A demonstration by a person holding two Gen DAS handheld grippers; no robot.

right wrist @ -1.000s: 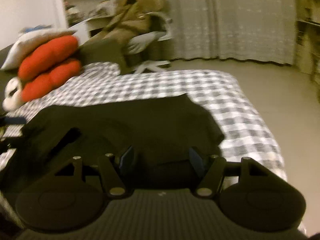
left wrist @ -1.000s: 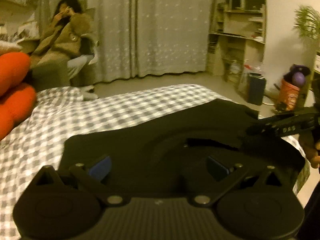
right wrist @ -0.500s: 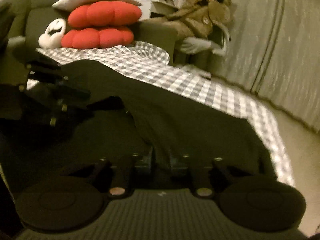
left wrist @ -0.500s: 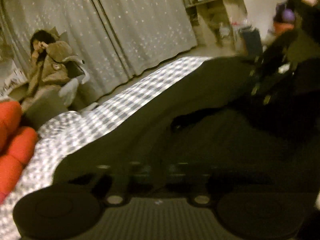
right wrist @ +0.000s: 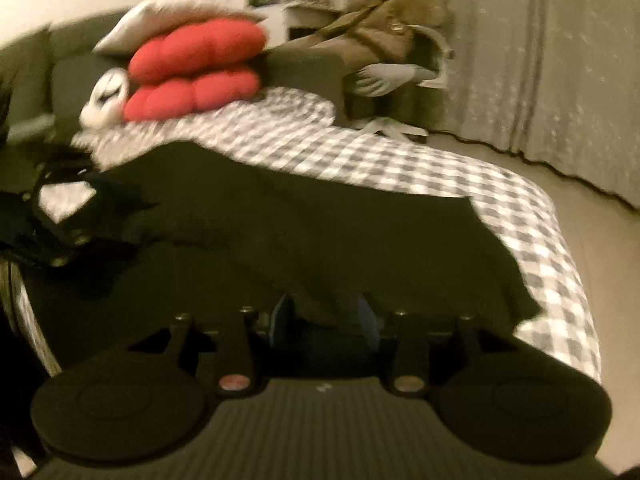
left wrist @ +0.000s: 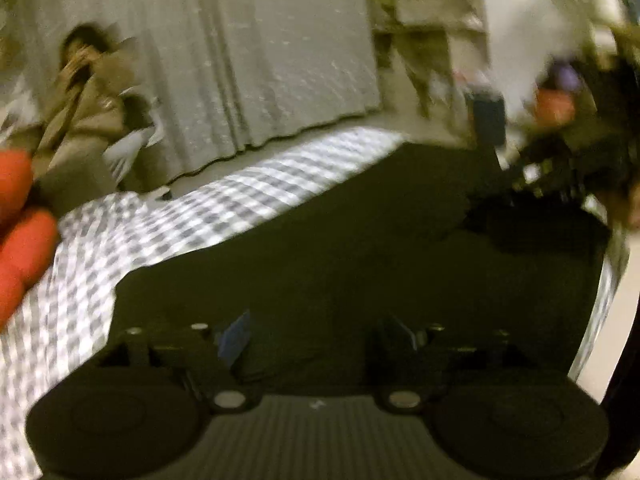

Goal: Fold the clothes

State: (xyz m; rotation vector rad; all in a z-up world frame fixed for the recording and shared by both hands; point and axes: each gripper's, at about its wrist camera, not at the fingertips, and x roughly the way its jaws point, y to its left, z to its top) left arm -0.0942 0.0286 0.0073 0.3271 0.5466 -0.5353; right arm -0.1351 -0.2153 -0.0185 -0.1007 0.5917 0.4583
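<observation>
**Over the near edge of the bed: two grippers at a dark garment**

On the checked bedcover [left wrist: 132, 248] a dark garment [left wrist: 360, 264] lies spread, its far hem running across the bed and its near part reaching the bed's near edge, so that both tools can work it without reaching over. The left gripper [left wrist: 320, 334] stands low over the garment's near part with its jaws well apart; blue pads show on both fingers and dark cloth lies between them, but no fold is pinched, so it reads as released. The right gripper [right wrist: 324, 320] sits at the garment's near edge on the side toward the bed's foot. Its jaws stand closer, and a ridge of cloth appears to rise between the pads; blur and dark-on-dark leave it unsettled whether the cloth is pinched or only draped there, so its state cannot be told. In the right view the left gripper appears at the garment's end toward the bed's head, beside the red cushions [right wrist: 196, 72]; in the left view the right gripper [left wrist: 556, 176] appears at the opposite end. The tools thus bracket the garment, the spacing suited to carrying one edge evenly over the rest. The fold seems at an early or middle stage. A seated person [right wrist: 388, 28] is beyond the bed.
</observation>
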